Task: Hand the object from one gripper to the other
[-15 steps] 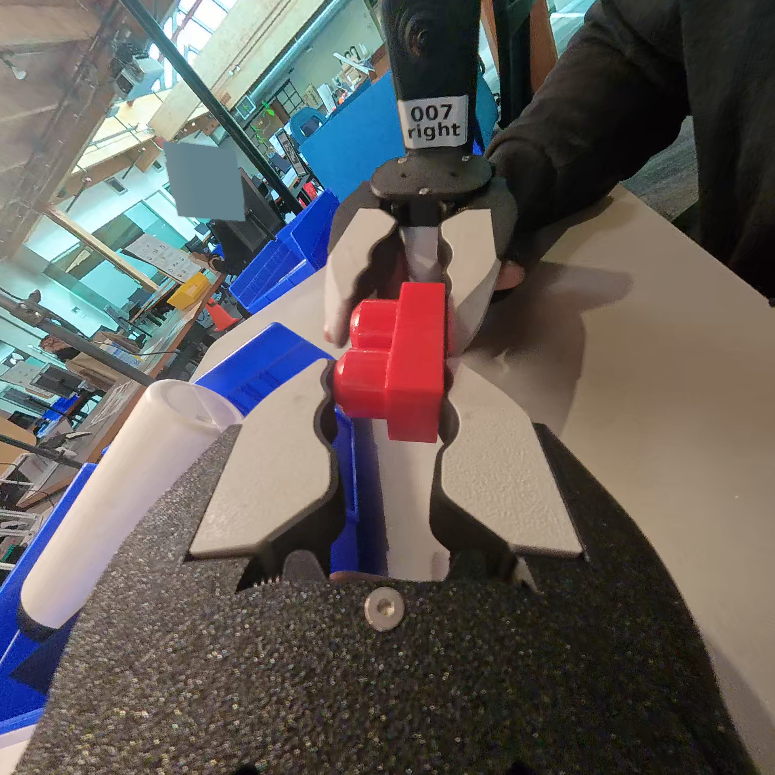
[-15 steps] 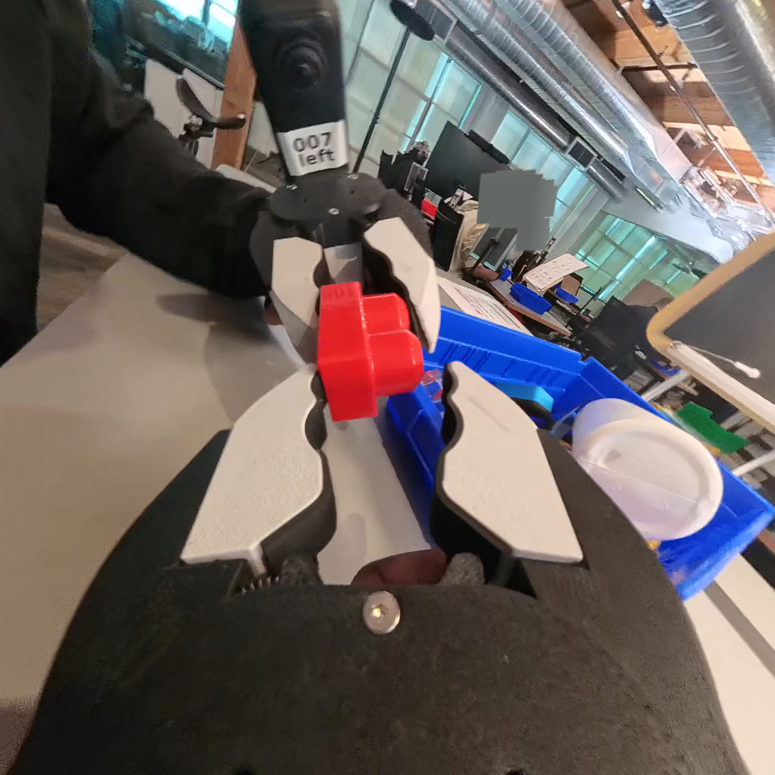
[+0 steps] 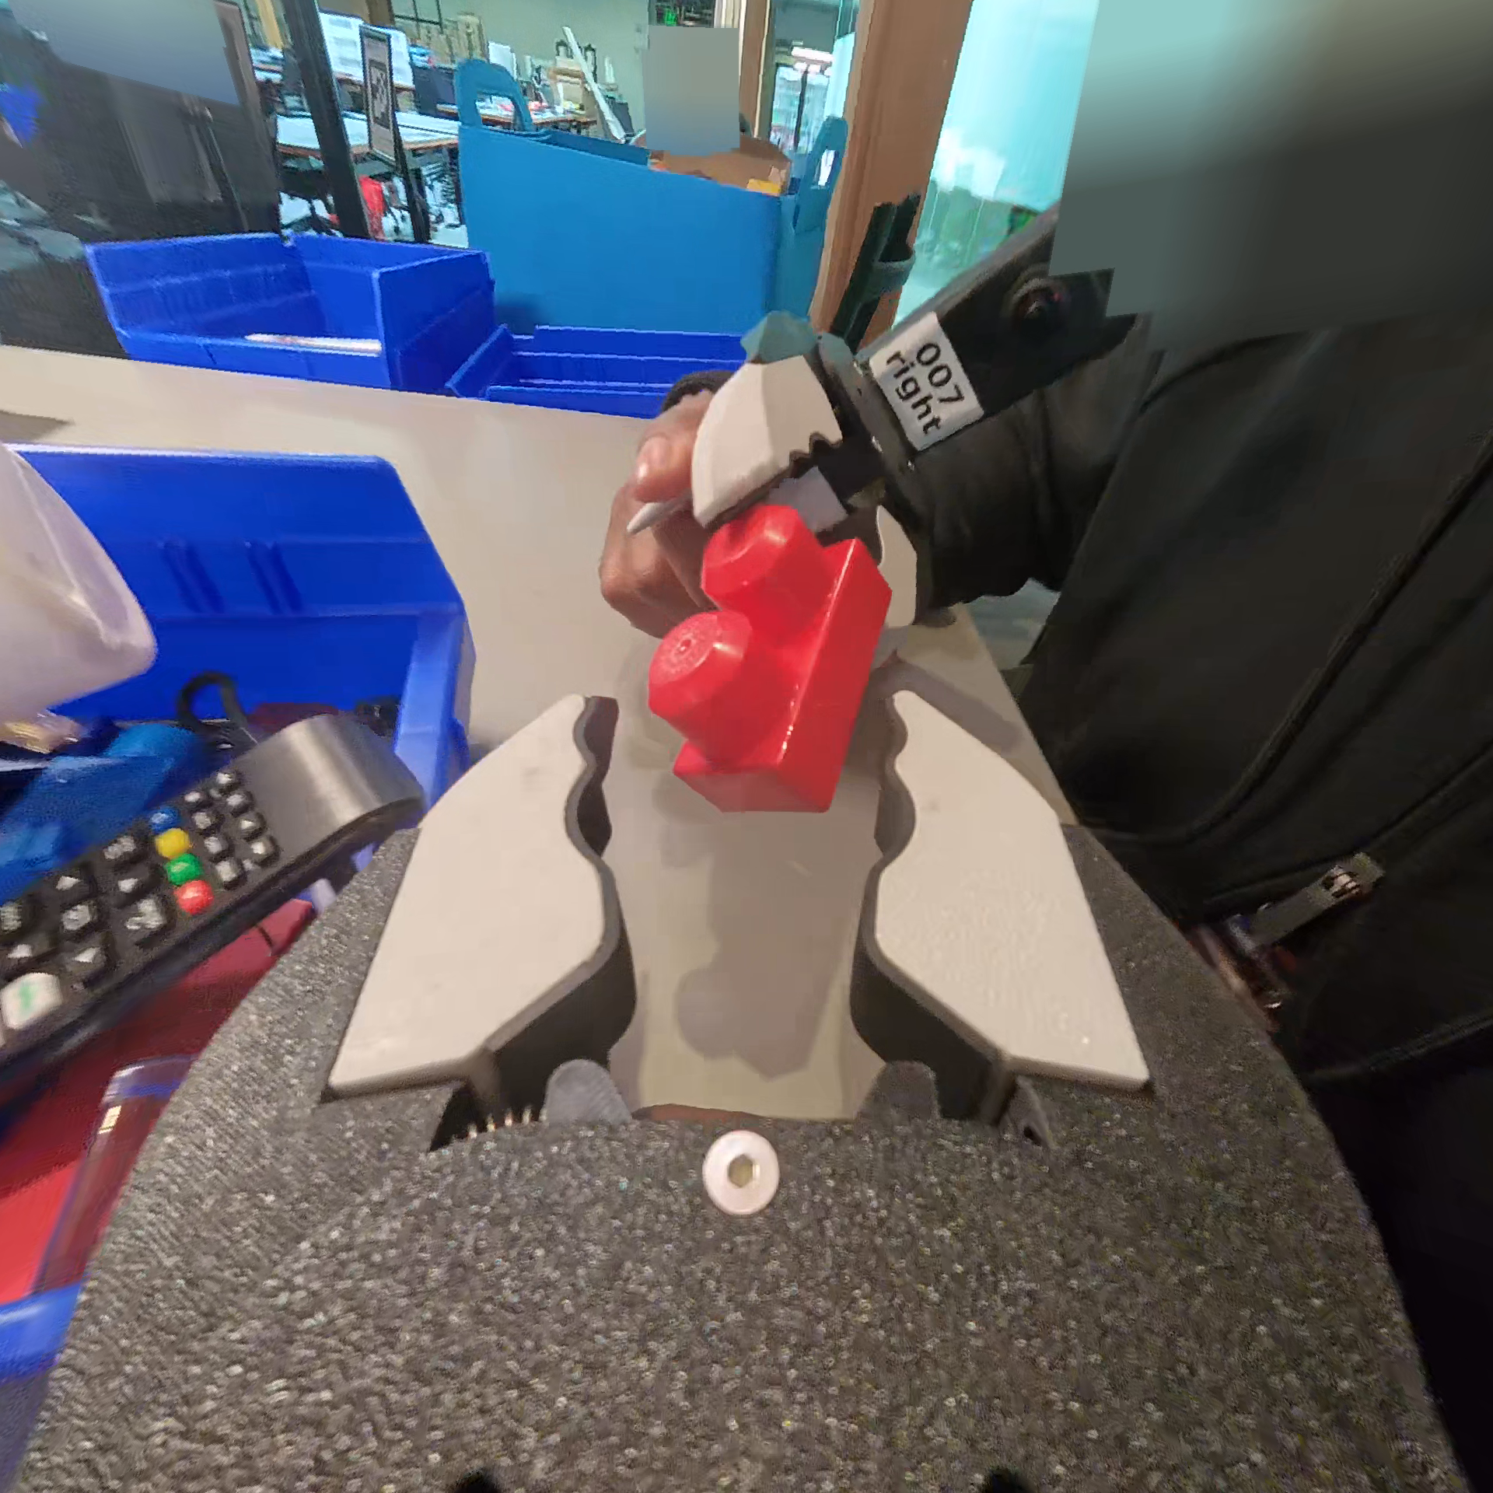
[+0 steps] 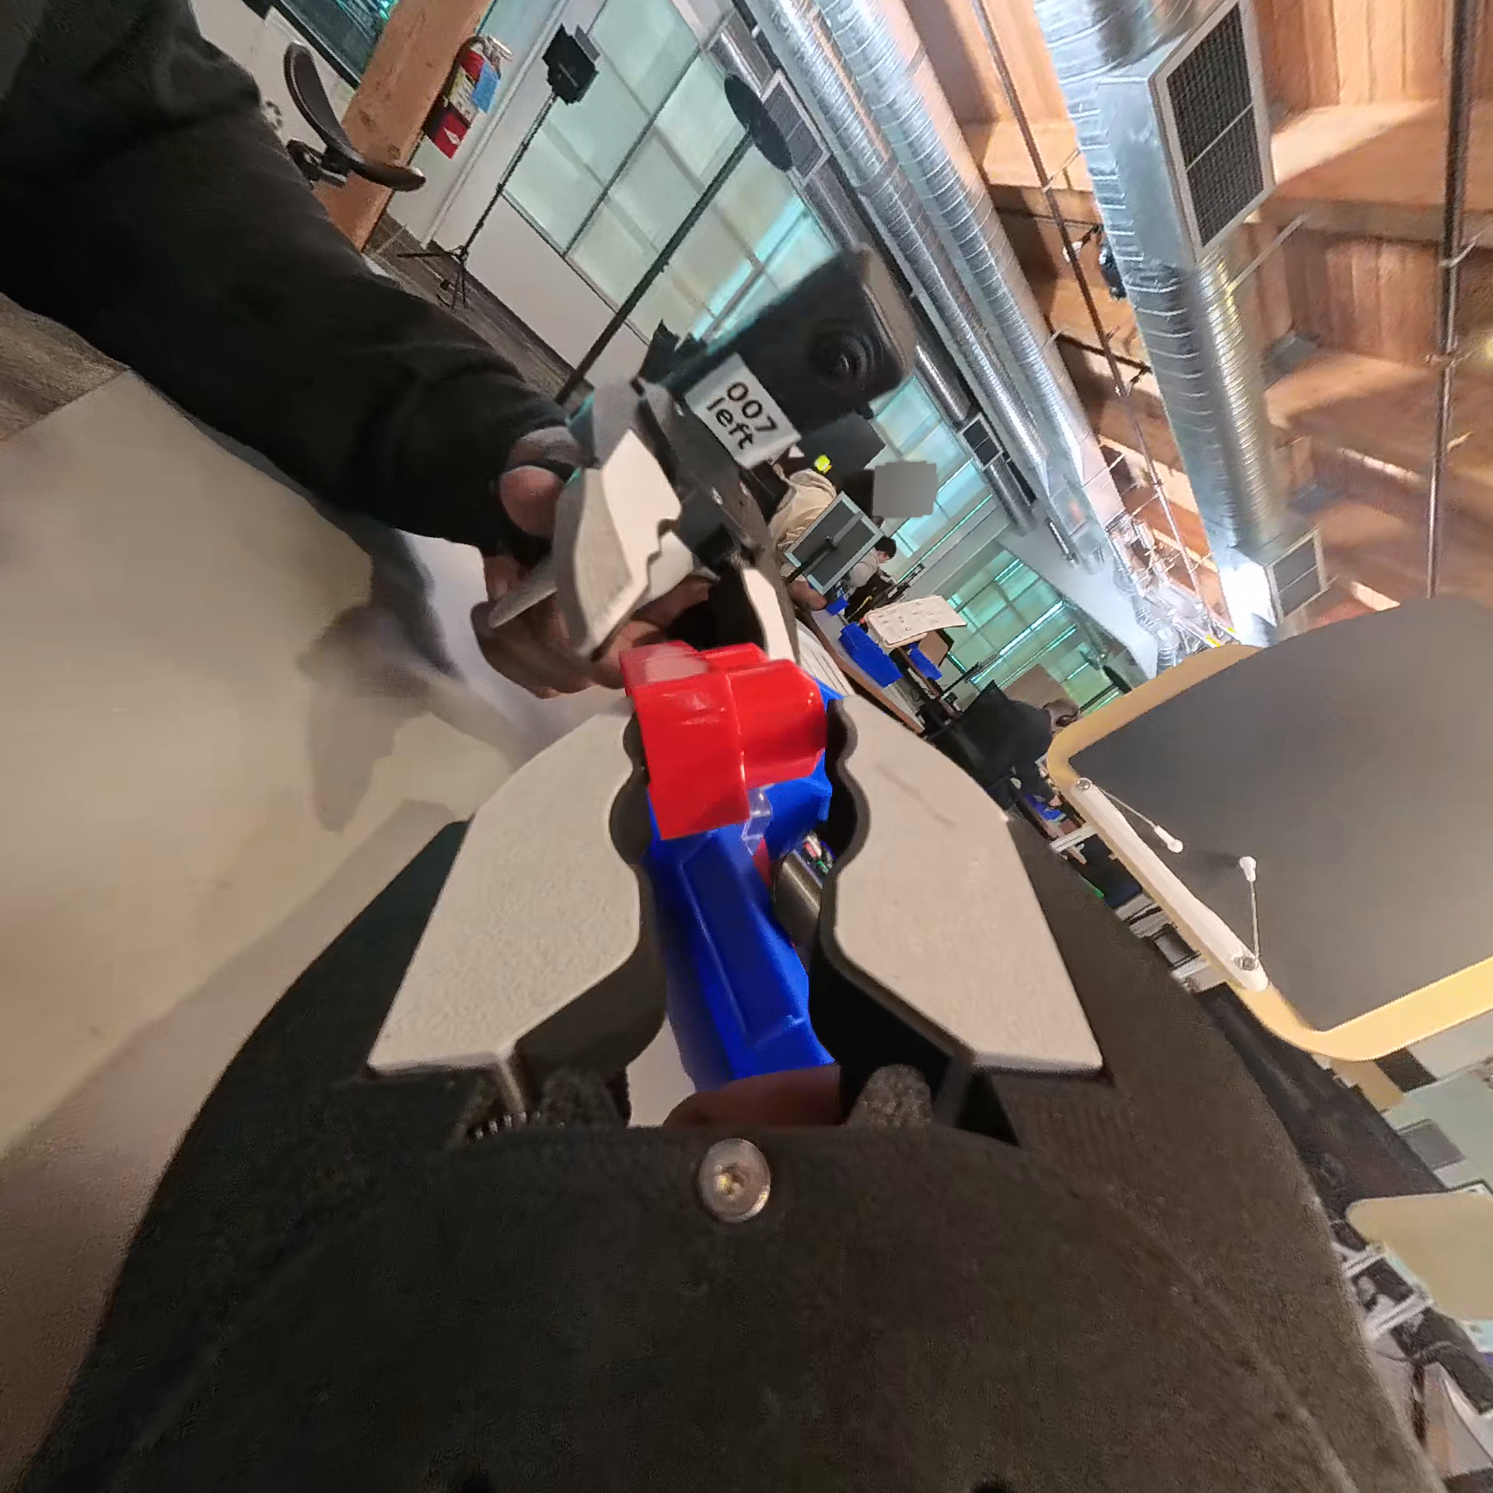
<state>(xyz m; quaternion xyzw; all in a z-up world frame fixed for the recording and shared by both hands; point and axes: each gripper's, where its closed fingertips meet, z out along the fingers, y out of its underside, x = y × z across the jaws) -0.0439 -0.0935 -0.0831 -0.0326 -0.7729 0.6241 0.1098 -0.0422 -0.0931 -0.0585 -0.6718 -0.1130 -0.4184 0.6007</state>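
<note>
A red two-stud toy brick [image 3: 775,654] is clamped at its far end between the fingers of my right gripper [image 3: 808,525], which comes in from the upper right. In the right wrist view the brick [image 4: 727,743] sits between the tips of my right gripper [image 4: 731,727], touching both. My left gripper [image 3: 743,711] is open wide, its grey fingers [image 3: 501,889] standing apart from the brick on both sides. It also shows in the right wrist view [image 4: 695,614], open, just beyond the brick.
A grey table [image 3: 525,452] lies below. A blue bin [image 3: 267,565] at the left holds a black remote control [image 3: 161,872] and a white container [image 3: 56,582]. More blue bins [image 3: 323,299] stand at the back. A person's black jacket [image 3: 1293,646] fills the right. My two grippers' fingertips are within a few centimetres of each other.
My left gripper has opened and let go of the red brick. My right gripper has shut on it and now carries it. Both grippers have tilted and shifted.
</note>
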